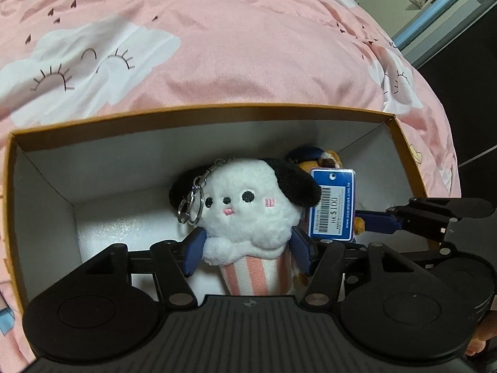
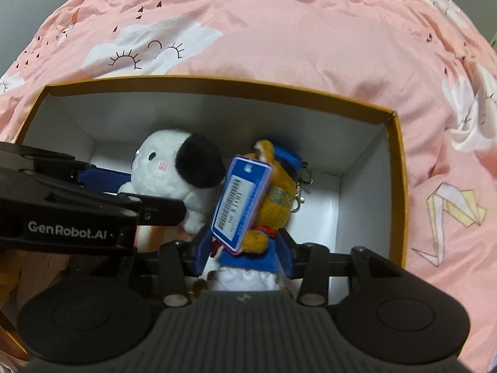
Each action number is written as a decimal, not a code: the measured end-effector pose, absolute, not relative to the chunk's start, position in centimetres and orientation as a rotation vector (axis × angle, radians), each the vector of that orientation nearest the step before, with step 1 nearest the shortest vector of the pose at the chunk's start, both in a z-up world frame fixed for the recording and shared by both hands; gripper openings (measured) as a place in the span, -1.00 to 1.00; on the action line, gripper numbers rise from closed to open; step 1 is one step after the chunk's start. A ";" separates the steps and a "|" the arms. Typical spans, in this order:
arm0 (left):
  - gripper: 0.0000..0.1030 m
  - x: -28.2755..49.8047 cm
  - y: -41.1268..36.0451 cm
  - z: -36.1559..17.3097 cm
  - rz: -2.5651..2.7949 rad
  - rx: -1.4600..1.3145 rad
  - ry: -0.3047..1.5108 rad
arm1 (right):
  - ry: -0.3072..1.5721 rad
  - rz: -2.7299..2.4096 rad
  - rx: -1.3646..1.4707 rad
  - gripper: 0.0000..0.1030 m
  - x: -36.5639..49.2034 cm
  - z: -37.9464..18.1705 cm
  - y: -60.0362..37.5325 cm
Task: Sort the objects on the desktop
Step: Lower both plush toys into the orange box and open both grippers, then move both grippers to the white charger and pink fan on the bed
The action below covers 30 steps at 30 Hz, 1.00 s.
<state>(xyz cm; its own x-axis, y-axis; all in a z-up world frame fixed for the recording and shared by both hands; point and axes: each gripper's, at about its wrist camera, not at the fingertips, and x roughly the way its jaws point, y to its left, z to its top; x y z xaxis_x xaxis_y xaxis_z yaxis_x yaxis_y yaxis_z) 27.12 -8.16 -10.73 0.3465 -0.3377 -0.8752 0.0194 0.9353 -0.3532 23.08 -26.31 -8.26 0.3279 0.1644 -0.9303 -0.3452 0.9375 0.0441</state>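
— White plush dog, black ears, pink-striped cup for a body, sits inside the cardboard box on the left side, a key ring hanging off its head.

— And the left gripper?

— Jaws wide, one blue pad on each side of the dog's lower half. I can't tell if they touch it.

— The other toy?

— Orange plush in a blue top, just beside the dog, touching its ear, with a blue price tag lying across it. The right gripper straddles its lower part, spread apart, not pressing that I can see.

— And underneath?

— Box rests on a pink bedsheet printed with white clouds.
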 end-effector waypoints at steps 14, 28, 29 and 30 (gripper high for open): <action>0.32 21.9 -4.7 -1.7 -0.298 -0.227 1.019 | 1.020 0.388 -0.166 0.03 19.2 -1.4 -24.7; 0.32 14.4 9.8 0.6 0.069 -0.275 0.972 | 0.884 0.758 -0.300 -0.11 15.4 2.2 -9.5; 0.32 14.1 10.7 -0.1 0.096 -0.290 0.987 | 0.896 0.772 -0.327 -0.13 15.4 1.7 -8.0; 0.32 13.9 11.6 -0.9 0.115 -0.306 1.003 | 0.907 0.783 -0.350 -0.14 15.4 1.2 -6.8</action>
<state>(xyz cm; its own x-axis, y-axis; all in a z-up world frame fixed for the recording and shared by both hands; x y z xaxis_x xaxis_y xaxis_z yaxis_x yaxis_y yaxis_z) 13.86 11.65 -0.91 0.5357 -0.0449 -0.8432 -0.2350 0.9512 -0.2000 15.43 -6.85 1.20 0.3708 0.4557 -0.8092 -0.7339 0.6778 0.0454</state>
